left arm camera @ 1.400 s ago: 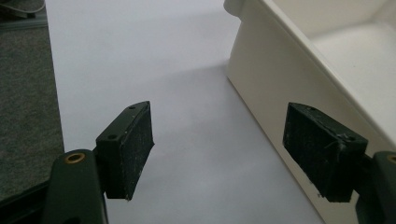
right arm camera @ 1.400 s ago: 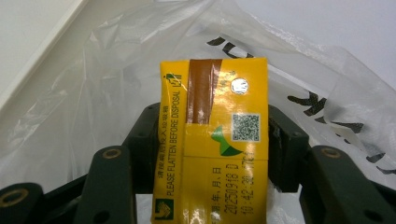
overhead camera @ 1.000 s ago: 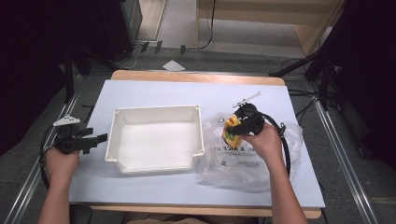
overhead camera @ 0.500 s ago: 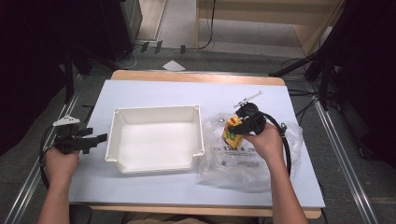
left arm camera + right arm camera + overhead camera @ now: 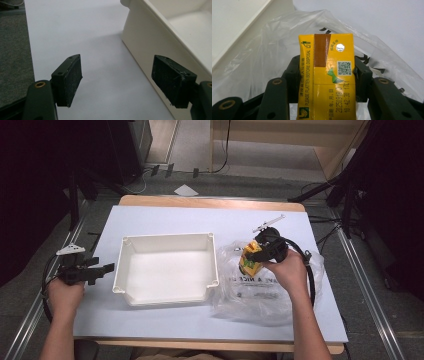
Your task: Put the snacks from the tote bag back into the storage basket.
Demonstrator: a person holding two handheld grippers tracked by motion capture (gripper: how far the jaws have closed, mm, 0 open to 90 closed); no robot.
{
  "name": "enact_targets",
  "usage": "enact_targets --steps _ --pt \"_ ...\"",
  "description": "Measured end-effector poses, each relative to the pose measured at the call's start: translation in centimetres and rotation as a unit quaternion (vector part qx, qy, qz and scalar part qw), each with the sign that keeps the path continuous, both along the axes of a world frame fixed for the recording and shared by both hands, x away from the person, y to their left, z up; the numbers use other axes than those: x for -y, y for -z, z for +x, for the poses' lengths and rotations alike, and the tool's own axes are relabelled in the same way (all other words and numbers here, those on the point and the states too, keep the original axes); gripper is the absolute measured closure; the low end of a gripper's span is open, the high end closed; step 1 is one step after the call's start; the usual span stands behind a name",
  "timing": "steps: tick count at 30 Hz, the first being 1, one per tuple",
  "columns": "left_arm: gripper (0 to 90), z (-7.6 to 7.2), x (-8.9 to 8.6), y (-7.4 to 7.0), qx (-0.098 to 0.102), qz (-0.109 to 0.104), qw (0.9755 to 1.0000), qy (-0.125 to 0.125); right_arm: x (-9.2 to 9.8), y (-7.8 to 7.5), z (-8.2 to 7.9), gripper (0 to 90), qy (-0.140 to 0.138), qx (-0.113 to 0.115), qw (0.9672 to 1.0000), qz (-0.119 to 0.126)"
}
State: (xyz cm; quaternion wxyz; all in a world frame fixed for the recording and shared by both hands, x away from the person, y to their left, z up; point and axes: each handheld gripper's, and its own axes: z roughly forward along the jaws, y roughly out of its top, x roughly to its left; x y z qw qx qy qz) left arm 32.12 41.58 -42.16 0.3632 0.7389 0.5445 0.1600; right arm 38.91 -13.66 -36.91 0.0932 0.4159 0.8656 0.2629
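Observation:
A yellow drink carton (image 5: 327, 75) with a brown strip and a QR code is clamped between the two black jaws of my right gripper (image 5: 325, 75). In the high view that carton (image 5: 249, 261) is held by the right gripper (image 5: 255, 255) over a clear plastic bag (image 5: 260, 290), right of the white tray (image 5: 165, 242). My left gripper (image 5: 102, 269) rests at the table's left edge, its jaws pointing at the tray's left wall. Its pads (image 5: 68, 80) stand wide apart with only bare table between them, beside the tray wall (image 5: 147, 42).
The tray's inside is bare. A white-grey sheet (image 5: 210, 220) covers the wooden table. Grey floor (image 5: 12, 50) lies just past the table's left edge. A black cable (image 5: 311, 275) loops around the right hand over the bag.

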Motion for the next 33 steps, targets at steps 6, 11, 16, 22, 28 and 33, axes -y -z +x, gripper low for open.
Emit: enact_targets --steps 6,11,16,22,28,33 --pt "25.2 0.0 -0.1 0.0 -0.001 0.000 1.0000 0.001 0.2 -0.7 -0.3 54.0 -0.008 0.002 0.9997 0.022" --pt "25.2 0.0 0.0 0.0 -0.001 -0.001 1.0000 0.000 0.2 -1.1 -0.5 54.1 -0.023 -0.001 0.9988 0.043" --pt "25.2 -0.2 -0.2 0.0 -0.001 0.001 1.0000 -0.002 -0.1 -1.7 -0.7 54.1 -0.039 0.001 0.9980 0.049" --pt "25.2 -0.2 -0.2 0.0 0.002 -0.003 1.0000 -0.005 -0.6 -2.6 -1.3 54.1 -0.055 0.013 0.9970 0.052" --pt "25.2 -0.2 -0.2 0.0 0.000 -0.002 1.0000 -0.004 -1.1 -3.6 -1.8 54.1 -0.072 0.025 0.9956 0.055" --pt "25.2 -0.2 -0.1 0.0 0.001 -0.002 1.0000 -0.004 -1.4 -4.0 -1.9 54.1 -0.083 0.021 0.9947 0.056"
